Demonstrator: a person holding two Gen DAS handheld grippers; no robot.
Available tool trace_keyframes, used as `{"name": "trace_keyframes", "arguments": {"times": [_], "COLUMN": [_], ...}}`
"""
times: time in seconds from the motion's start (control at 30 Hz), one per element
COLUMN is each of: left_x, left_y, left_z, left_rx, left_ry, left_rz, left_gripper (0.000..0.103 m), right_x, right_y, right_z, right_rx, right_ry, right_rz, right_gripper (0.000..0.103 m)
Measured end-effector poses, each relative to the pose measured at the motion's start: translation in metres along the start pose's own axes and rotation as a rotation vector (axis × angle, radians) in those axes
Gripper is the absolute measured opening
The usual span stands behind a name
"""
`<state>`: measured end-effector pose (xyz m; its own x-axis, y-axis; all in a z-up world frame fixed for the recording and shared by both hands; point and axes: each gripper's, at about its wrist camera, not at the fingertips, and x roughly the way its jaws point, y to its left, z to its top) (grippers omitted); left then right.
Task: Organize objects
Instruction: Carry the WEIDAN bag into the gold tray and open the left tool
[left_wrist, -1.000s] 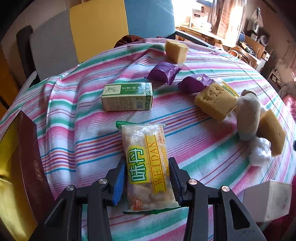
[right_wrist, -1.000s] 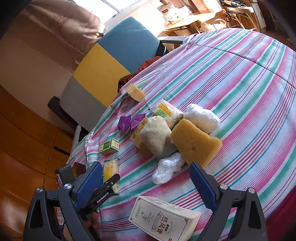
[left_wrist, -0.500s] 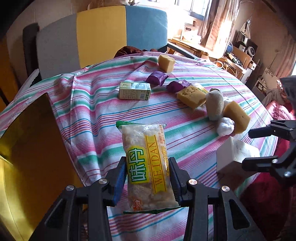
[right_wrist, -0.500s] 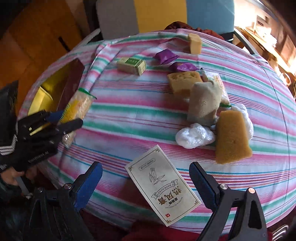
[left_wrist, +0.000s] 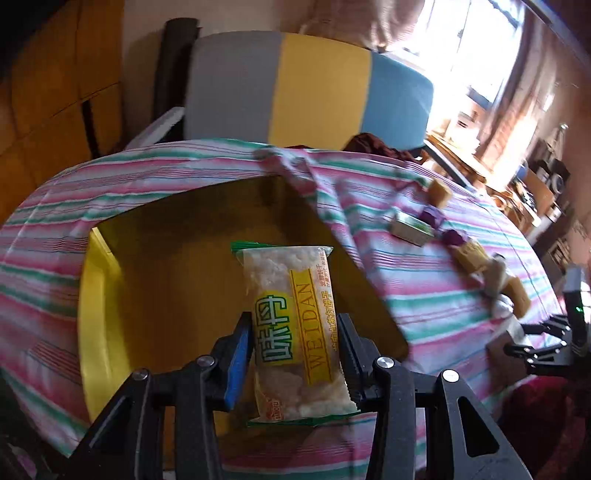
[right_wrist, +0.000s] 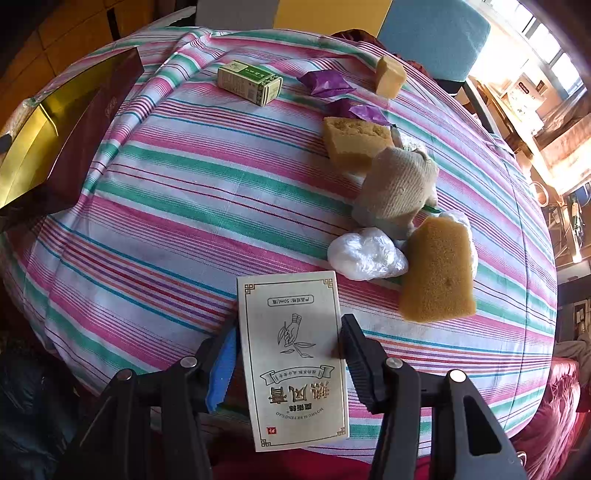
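Above the gold box (left_wrist: 155, 295), our left tongs (left_wrist: 295, 354) pinch the light, crinkly snack packet (left_wrist: 295, 314) mid-body; our right tongs (right_wrist: 288, 354) straddle the stiff white carton (right_wrist: 295, 362), contact unclear.

We see daylight blowing out the far-right window (left_wrist: 476, 55). The left view is motion-blurred toward its right; both fisheye edges bend and darken.

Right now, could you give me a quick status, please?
Left gripper shut on snack packet, over gold box. Right gripper at white carton, grip unclear. Nothing in the way.
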<state>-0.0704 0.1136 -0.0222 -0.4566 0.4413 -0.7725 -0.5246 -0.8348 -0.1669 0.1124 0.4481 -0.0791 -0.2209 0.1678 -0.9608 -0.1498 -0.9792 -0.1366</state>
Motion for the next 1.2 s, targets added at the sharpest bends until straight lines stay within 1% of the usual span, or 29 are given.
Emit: {"name": "trace_keyframes", "arguments": {"times": [0.07, 0.17, 0.27, 0.37, 0.47, 0.5, 0.6, 0.7, 0.77, 0.8, 0.87, 0.9, 0.97, 1.0, 1.03, 1.1, 1.2], "left_x": [0.006, 0.018, 0.034, 0.051, 0.066, 0.071, 0.084, 0.091, 0.090, 0.088, 0.079, 0.073, 0.059, 0.050, 0.042, 0.027, 0.005], "left_y": [0.038, 0.081, 0.114, 0.132, 0.140, 0.142, 0.147, 0.151, 0.150, 0.150, 0.148, 0.146, 0.142, 0.139, 0.137, 0.133, 0.127], "left_z": [0.007, 0.017, 0.024, 0.031, 0.039, 0.042, 0.049, 0.056, 0.058, 0.059, 0.057, 0.056, 0.051, 0.046, 0.040, 0.026, 0.002], "left_rx": [-0.077, -0.142, -0.227, -0.283, -0.317, -0.324, -0.312, -0.293, -0.275, -0.263, -0.249, -0.247, -0.238, -0.235, -0.239, -0.259, -0.265], "left_ry": [0.009, 0.016, 0.039, 0.059, 0.075, 0.079, 0.095, 0.088, 0.073, 0.068, 0.042, 0.029, 0.002, -0.013, -0.026, -0.045, -0.074], "left_rz": [0.043, 0.125, 0.156, 0.181, 0.205, 0.215, 0.263, 0.306, 0.316, 0.323, 0.339, 0.327, 0.311, 0.314, 0.310, 0.289, 0.288], "left_gripper": [0.044, 0.044, 0.044, 0.044, 0.044, 0.045, 0.045, 0.045, 0.048, 0.056, 0.055, 0.054, 0.054, 0.054, 0.056, 0.056, 0.056], "right_x": [0.000, -0.001, 0.000, -0.001, -0.001, -0.006, -0.007, -0.007, -0.008, -0.008, -0.010, -0.007, -0.008, -0.003, 0.000, -0.001, -0.003], "right_y": [-0.003, -0.011, -0.015, -0.021, -0.025, -0.020, -0.021, -0.021, -0.020, -0.021, -0.023, -0.017, -0.020, -0.009, -0.007, -0.006, -0.006], "right_z": [0.000, -0.001, 0.001, 0.001, 0.001, -0.006, -0.007, -0.005, -0.006, -0.006, -0.007, -0.006, -0.006, -0.007, -0.005, -0.004, -0.001], "right_rx": [0.010, 0.024, 0.036, 0.046, 0.055, 0.059, 0.067, 0.068, 0.068, 0.067, 0.068, 0.070, 0.078, 0.082, 0.085, 0.090, 0.113], "right_ry": [-0.001, -0.003, -0.005, -0.005, -0.006, -0.008, -0.009, -0.008, -0.007, -0.006, -0.006, -0.009, -0.011, -0.015, -0.018, -0.028, -0.046], "right_rz": [0.007, 0.021, 0.027, 0.033, 0.038, 0.038, 0.040, 0.040, 0.040, 0.040, 0.037, 0.030, 0.024, 0.019, 0.012, 0.004, 0.002], "right_gripper": [0.054, 0.054, 0.054, 0.054, 0.054, 0.054, 0.054, 0.054, 0.054, 0.054, 0.054, 0.054, 0.053, 0.053, 0.053, 0.052, 0.052]}}
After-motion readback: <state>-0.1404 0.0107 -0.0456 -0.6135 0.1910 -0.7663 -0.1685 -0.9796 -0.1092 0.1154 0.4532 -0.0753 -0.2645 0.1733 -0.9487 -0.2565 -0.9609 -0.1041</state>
